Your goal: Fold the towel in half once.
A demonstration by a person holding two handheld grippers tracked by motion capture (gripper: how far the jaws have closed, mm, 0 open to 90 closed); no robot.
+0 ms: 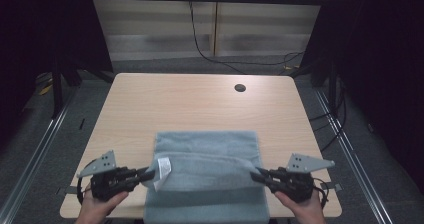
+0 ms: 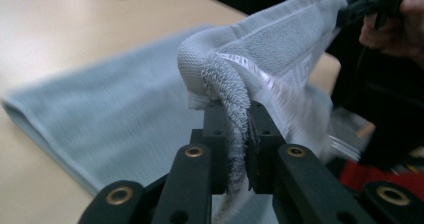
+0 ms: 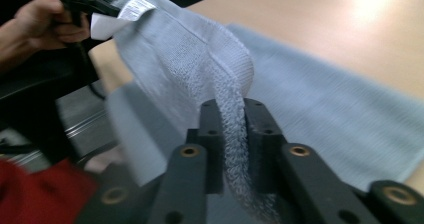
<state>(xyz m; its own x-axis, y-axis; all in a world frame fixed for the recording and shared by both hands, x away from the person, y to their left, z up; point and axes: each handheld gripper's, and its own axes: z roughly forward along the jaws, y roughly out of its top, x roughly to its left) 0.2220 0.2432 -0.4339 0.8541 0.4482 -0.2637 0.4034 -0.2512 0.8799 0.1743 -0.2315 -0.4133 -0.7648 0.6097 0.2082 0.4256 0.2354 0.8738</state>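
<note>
A light blue-grey towel (image 1: 207,149) lies on the wooden table (image 1: 175,99), its near part hanging over the front edge. The near fold is lifted at both corners and stretched between the two grippers. My left gripper (image 1: 150,174) is shut on the left corner, where a white label (image 1: 162,171) hangs. In the left gripper view the jaws (image 2: 235,119) pinch a bunched strip of towel (image 2: 125,109). My right gripper (image 1: 254,174) is shut on the right corner. The right gripper view shows its jaws (image 3: 232,114) clamped on the towel's (image 3: 325,109) hem, with the label (image 3: 127,11) at the far end.
A round cable hole (image 1: 240,88) sits at the back right of the table. Black cables (image 1: 200,44) run over the floor behind it. Dark frames and rails stand on both sides. The far half of the tabletop is bare wood.
</note>
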